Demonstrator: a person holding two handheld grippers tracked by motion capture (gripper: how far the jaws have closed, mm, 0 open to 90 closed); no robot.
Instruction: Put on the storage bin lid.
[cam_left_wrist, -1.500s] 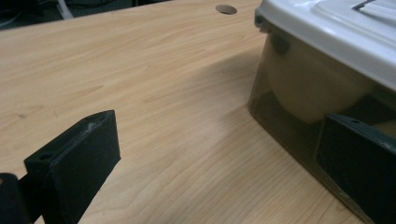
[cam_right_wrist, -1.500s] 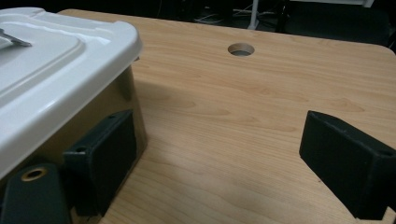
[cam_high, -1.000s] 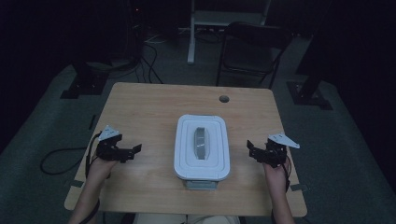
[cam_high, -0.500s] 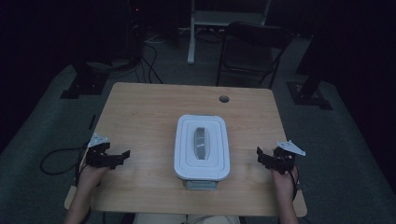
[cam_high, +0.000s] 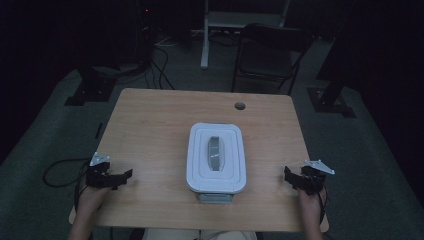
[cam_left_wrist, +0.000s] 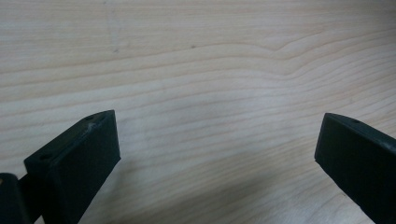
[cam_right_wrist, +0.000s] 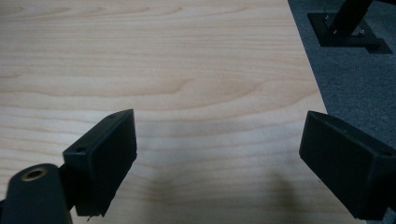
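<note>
A white lidded container (cam_high: 216, 157) with a grey handle (cam_high: 215, 152) on its lid stands at the middle of the wooden table (cam_high: 150, 125). My left gripper (cam_high: 120, 177) rests low near the table's front left corner, well left of the container. Its jaws are wide apart over bare wood in the left gripper view (cam_left_wrist: 217, 135). My right gripper (cam_high: 290, 176) sits near the front right edge, to the right of the container. It is open too, with nothing between its jaws (cam_right_wrist: 219, 128).
A round cable hole (cam_high: 240, 106) lies near the table's far edge. A dark chair (cam_high: 272, 50) stands behind the table. Black stand bases (cam_high: 87, 92) and cables lie on the grey carpet. The table's right edge (cam_right_wrist: 308, 79) runs close beside my right gripper.
Both grippers have drawn outward and toward the near edge, away from the container. The container has not moved.
</note>
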